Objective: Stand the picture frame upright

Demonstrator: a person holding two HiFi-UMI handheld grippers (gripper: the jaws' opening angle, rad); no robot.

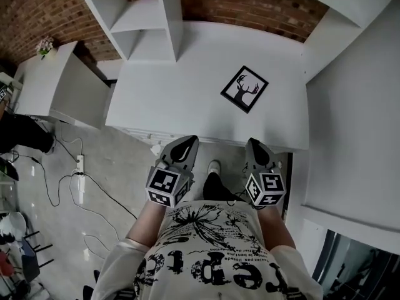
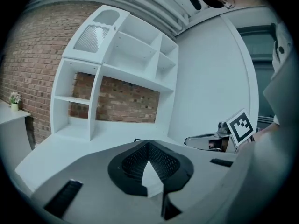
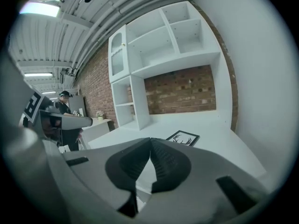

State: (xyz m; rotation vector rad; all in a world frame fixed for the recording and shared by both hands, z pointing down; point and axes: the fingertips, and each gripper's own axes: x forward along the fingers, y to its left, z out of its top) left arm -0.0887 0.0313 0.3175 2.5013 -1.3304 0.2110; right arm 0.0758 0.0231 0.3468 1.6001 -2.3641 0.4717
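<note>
**Lying flat, frame not stood up yet, both grippers empty**

Looking down from the head view, the picture frame [image 1: 244,89] is lying flat on the white bench [image 1: 187,99], face up and turned cornerwise like a diamond. It's a black-edged frame with a black antlered deer head on white. It's sitting toward the right rear part of the bench, clear of the edges and with nothing touching it.

The left gripper [image 1: 187,142] and the right gripper [image 1: 255,144] are both hanging just short of the bench's near edge, close in front of the person's printed shirt [image 1: 212,249] and well apart from the frame. Both are pointing toward the bench.

In the left gripper view the left gripper's [image 2: 149,143] jaws are pressing tip to tip with nothing between them, just bare bench showing past them. The right gripper view is showing the same for the right gripper [image 3: 150,140]: jaws fully together, gripping nothing. The frame [image 3: 183,137] is showing just beyond them and a little to the right, flat on the bench.

Behind the bench a white shelf unit [image 1: 144,24] is standing against a brick wall [image 1: 250,2]. A lower white side table [image 1: 56,83] is sitting off to the left with a small flower pot [image 1: 44,46] on it, and a power strip [image 1: 79,165] with cables is lying on the floor.
</note>
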